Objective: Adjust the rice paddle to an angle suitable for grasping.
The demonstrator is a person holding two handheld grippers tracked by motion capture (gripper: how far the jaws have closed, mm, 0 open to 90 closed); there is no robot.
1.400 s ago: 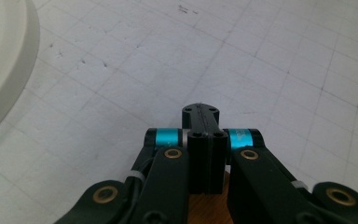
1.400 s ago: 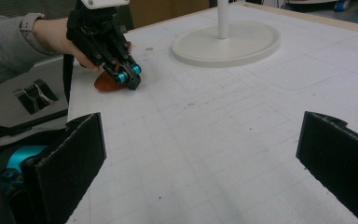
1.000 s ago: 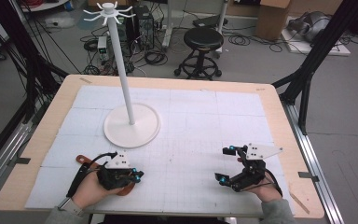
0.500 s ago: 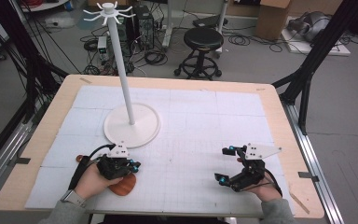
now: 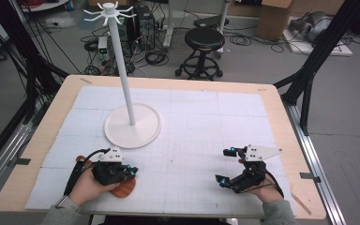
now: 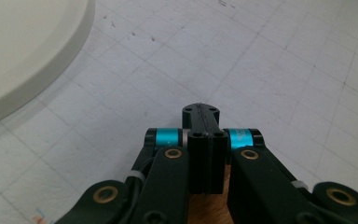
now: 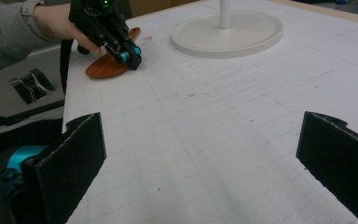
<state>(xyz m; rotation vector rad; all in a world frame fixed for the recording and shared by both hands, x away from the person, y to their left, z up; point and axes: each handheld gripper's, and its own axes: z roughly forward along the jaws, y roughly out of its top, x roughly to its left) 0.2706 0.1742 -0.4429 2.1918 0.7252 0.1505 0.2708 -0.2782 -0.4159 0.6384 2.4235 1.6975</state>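
My left gripper (image 5: 132,172) is near the table's front left, its jaws shut together with nothing between the pads (image 6: 200,112). A flat brown wooden piece (image 5: 124,187) lies on the white mat right under it; in the left gripper view the wooden piece (image 6: 205,210) shows below the jaws. The right gripper view shows that left gripper (image 7: 129,57) tilted down over the wooden piece (image 7: 103,67). My right gripper (image 5: 224,165) rests at the front right, jaws wide open and empty (image 7: 200,158).
A white stand (image 5: 122,70) with hooks on top rises from a round base (image 5: 132,126) left of the mat's centre. The base (image 6: 23,46) lies close ahead of the left gripper. A stool (image 5: 205,40) and cables are on the floor beyond the table.
The left hand has shifted slightly and turned over the wooden piece, which shows more from under the hand. The right hand has kept still.
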